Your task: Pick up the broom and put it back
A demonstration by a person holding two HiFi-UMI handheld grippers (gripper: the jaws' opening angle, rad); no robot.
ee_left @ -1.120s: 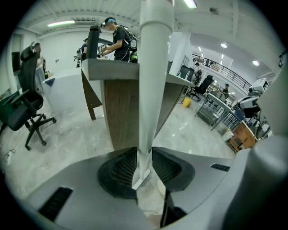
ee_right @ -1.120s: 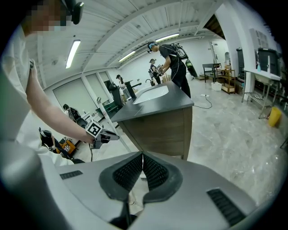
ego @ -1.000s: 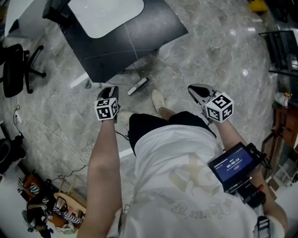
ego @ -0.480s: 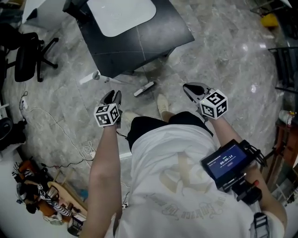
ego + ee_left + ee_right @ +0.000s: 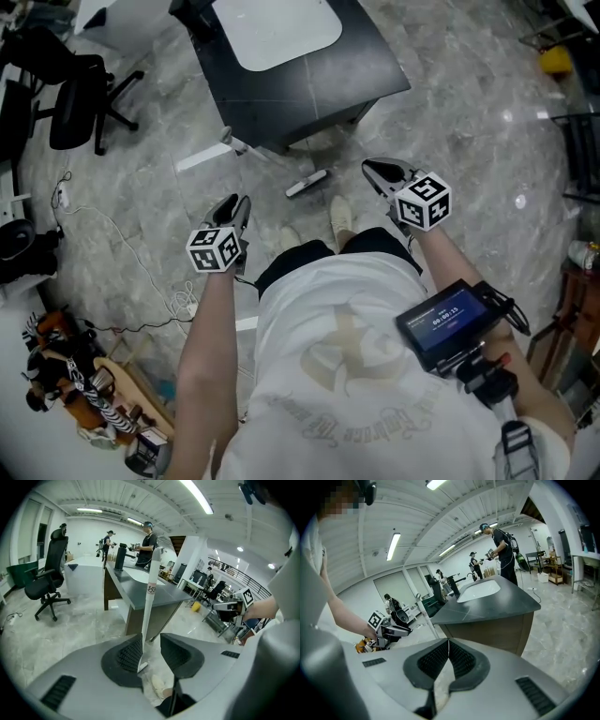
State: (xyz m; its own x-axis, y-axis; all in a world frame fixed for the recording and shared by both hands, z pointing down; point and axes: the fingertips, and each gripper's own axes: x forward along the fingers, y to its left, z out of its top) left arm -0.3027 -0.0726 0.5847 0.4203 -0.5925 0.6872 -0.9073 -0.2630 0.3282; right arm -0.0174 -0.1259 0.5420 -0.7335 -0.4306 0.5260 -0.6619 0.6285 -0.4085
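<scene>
The broom shows as a white pole [image 5: 149, 602] leaning upright against the corner of the dark grey table [image 5: 140, 590], its lower end on the floor. From above, the pole [image 5: 307, 183] looks short, just below the table's edge [image 5: 309, 84]. My left gripper [image 5: 151, 639] is open and its jaws have just been opening. Nothing is between them, and the pole shows through the gap farther off. From overhead, the left gripper [image 5: 239, 202] hovers left of the pole. My right gripper [image 5: 448, 641] is shut on nothing and, in the head view, hovers [image 5: 370, 169] right of the pole [image 5: 425, 616].
A black office chair [image 5: 75, 89] stands left of the table, and cables [image 5: 112, 244] trail over the marble floor. A white bar [image 5: 202, 159] lies by the table's base. Clutter [image 5: 75, 394] fills the lower left. The person's shoes [image 5: 342, 220] stand below the pole. People [image 5: 147, 543] stand beyond the table.
Both grippers have lifted and drawn a little away from the leaning pole. The head view has swung, so the table and chair now sit farther right in the picture.
</scene>
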